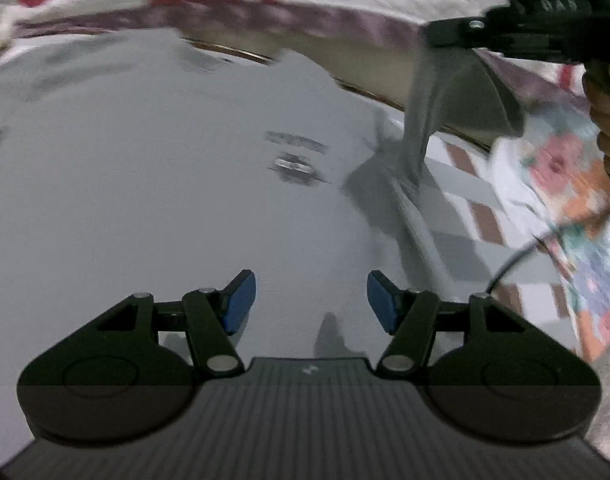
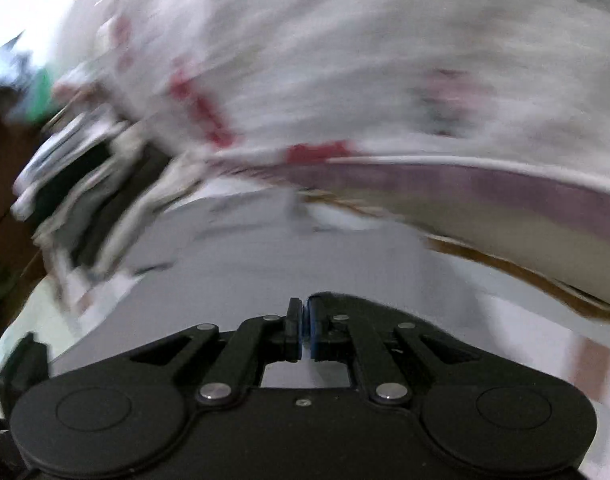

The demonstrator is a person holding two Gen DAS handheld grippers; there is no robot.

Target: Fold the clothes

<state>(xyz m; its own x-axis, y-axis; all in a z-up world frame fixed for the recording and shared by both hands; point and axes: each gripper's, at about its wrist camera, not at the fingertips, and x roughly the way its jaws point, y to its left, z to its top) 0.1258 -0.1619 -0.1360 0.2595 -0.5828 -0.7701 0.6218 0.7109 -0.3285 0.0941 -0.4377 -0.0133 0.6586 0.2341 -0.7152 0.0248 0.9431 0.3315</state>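
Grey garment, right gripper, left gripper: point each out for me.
grey garment (image 1: 145, 200): left wrist view, flat middle of the cloth.
right gripper (image 1: 437, 38): left wrist view, shut fingers pinching a lifted fold of the cloth.
left gripper (image 1: 311, 304): left wrist view, gap between open blue-padded fingers.

R gripper (image 2: 305, 328) fingers closed, pinching grey garment (image 2: 265, 248) | blurred white/red quilt (image 2: 345, 80) behind

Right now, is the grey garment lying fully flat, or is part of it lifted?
Partly lifted: most of the grey garment lies spread flat, while the right gripper, shut, holds one corner pulled up into a peak.
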